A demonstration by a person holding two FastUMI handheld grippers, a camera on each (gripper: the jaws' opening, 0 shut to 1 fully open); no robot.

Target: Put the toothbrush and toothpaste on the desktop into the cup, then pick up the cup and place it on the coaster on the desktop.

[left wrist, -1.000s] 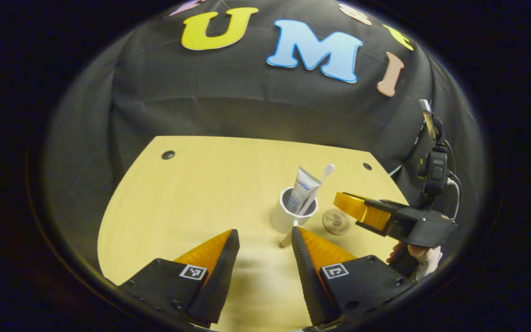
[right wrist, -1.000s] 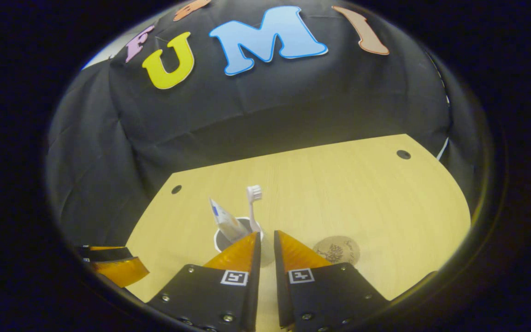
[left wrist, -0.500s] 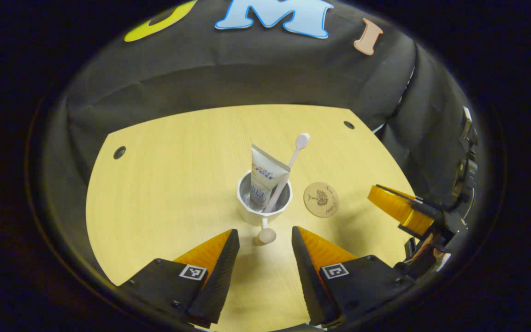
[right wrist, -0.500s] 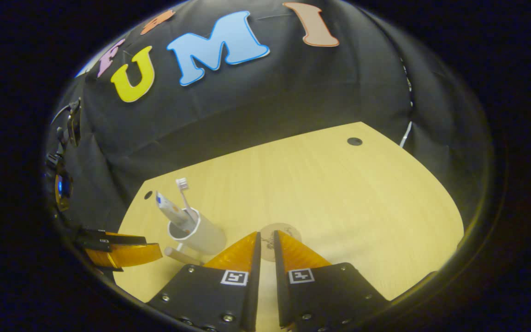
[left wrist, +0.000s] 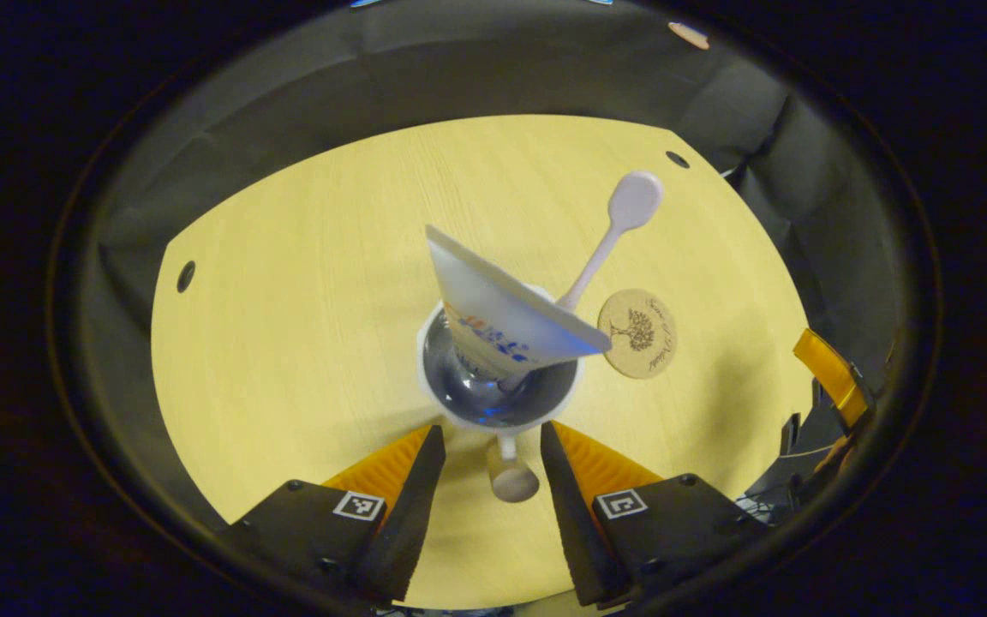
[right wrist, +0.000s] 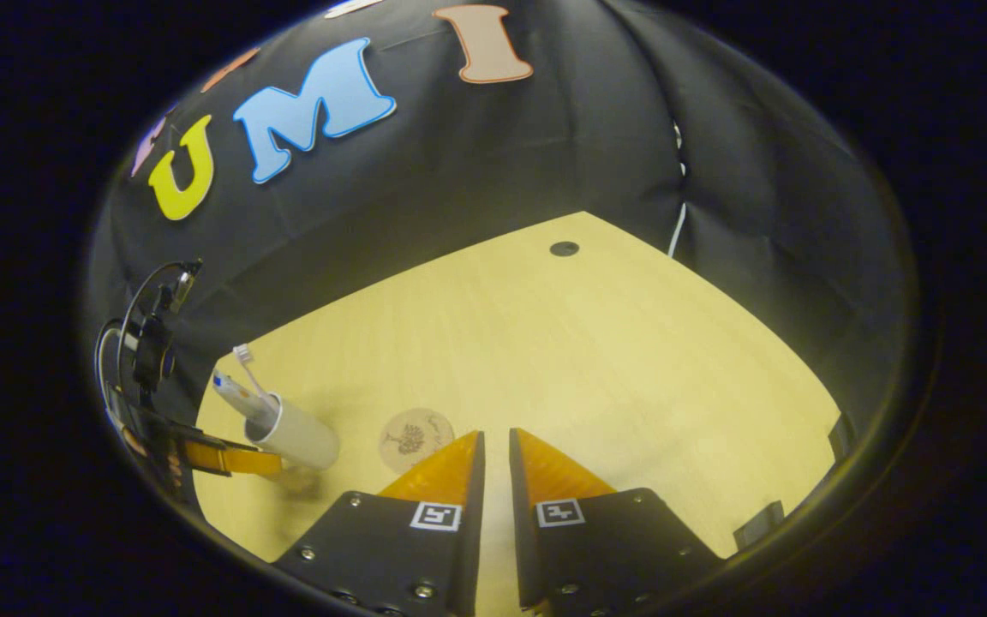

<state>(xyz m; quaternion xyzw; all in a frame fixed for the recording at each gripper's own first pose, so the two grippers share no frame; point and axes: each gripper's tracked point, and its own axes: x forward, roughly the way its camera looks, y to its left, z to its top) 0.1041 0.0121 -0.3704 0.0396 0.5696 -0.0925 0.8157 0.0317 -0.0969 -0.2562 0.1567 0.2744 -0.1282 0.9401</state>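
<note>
A white cup (left wrist: pixel 493 396) stands on the wooden desktop (left wrist: pixel 288 300), holding the toothpaste tube (left wrist: pixel 502 317) and the white toothbrush (left wrist: pixel 622 218), both leaning out of it. The cup's handle (left wrist: pixel 512 478) points toward me and lies between the fingers of my left gripper (left wrist: pixel 492 437), which is open and not pressing on it. A round wooden coaster (left wrist: pixel 639 332) lies just right of the cup. In the right gripper view the cup (right wrist: pixel 292 437), the coaster (right wrist: pixel 415 437) and the left gripper (right wrist: pixel 228 458) sit at the lower left. My right gripper (right wrist: pixel 493 446) is shut on nothing, right of the coaster.
The desktop (right wrist: pixel 631 360) has small dark holes near its far corners (left wrist: pixel 186 276) (right wrist: pixel 564 248). Black cloth walls close it in behind and at the sides. The right gripper (left wrist: pixel 828 386) hangs at the table's right edge in the left gripper view.
My left gripper has closed in on the cup from above, bringing the handle between its fingers. My right gripper has drawn away to the right, away from the cup.
</note>
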